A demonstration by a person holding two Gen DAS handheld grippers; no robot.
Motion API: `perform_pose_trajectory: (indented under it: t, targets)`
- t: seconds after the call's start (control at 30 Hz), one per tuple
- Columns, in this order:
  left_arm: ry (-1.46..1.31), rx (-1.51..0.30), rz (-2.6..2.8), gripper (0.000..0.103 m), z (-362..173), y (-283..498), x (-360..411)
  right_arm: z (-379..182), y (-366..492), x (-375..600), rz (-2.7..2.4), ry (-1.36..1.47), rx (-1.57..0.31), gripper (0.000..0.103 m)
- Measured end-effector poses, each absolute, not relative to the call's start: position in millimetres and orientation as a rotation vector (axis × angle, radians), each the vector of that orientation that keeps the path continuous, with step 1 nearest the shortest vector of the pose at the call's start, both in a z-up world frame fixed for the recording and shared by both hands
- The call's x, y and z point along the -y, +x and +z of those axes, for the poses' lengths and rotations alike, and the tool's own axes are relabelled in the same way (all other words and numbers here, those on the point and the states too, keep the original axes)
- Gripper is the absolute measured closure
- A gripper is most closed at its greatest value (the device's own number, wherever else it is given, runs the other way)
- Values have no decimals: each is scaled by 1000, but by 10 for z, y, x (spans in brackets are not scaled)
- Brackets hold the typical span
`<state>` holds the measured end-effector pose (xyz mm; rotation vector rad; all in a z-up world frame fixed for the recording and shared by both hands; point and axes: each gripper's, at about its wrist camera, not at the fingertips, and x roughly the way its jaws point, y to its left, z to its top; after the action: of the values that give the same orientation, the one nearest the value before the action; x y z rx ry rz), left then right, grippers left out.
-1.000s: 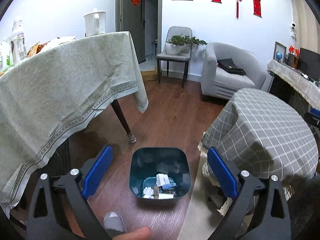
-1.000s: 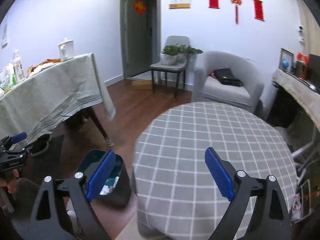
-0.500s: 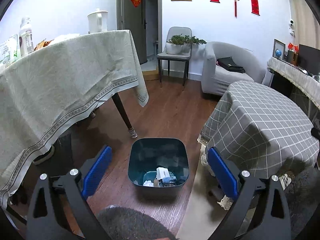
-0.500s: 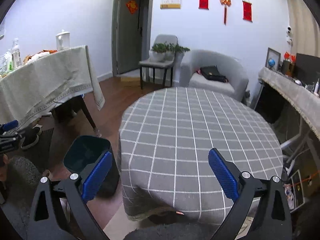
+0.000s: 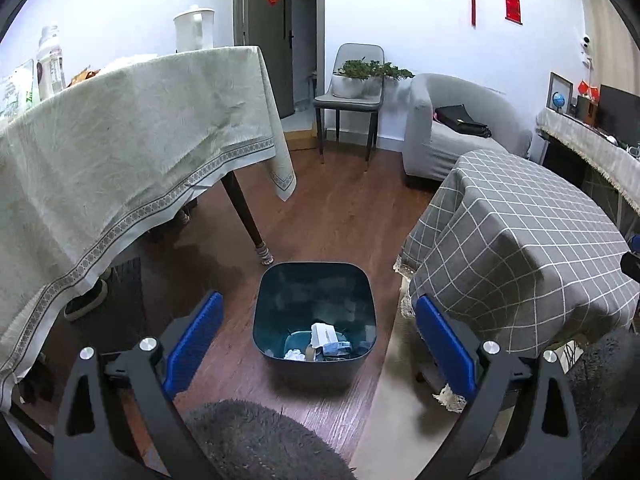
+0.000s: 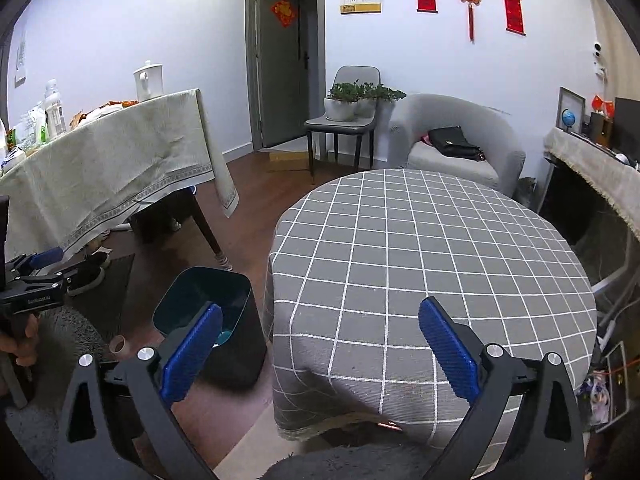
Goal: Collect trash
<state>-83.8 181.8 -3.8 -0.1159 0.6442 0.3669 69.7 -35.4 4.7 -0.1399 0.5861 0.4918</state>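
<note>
A dark teal trash bin stands on the wood floor between two tables, with several pieces of paper and wrapper trash in its bottom. My left gripper is open and empty, held above and in front of the bin. My right gripper is open and empty, over the near edge of the round table with the grey checked cloth. The bin also shows in the right wrist view, left of that table. A cardboard tube lies on the floor beside the bin.
A table with a pale green cloth stands at left, with a kettle and bottles on it. A chair with plants, a grey armchair and a sideboard stand farther back. A dark shaggy rug lies near me.
Both grippers have pulled back and risen. The bin now looks smaller and farther in the left wrist view, and more of the checked table top shows in the right wrist view.
</note>
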Motion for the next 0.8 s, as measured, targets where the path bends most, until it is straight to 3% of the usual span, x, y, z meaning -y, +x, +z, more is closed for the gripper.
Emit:
perform_pose_trajectory:
  t: [0.8]
  targets:
    - [-98, -641, 354, 5, -28, -849, -1795, 34, 661, 296, 496, -148, -582, 4]
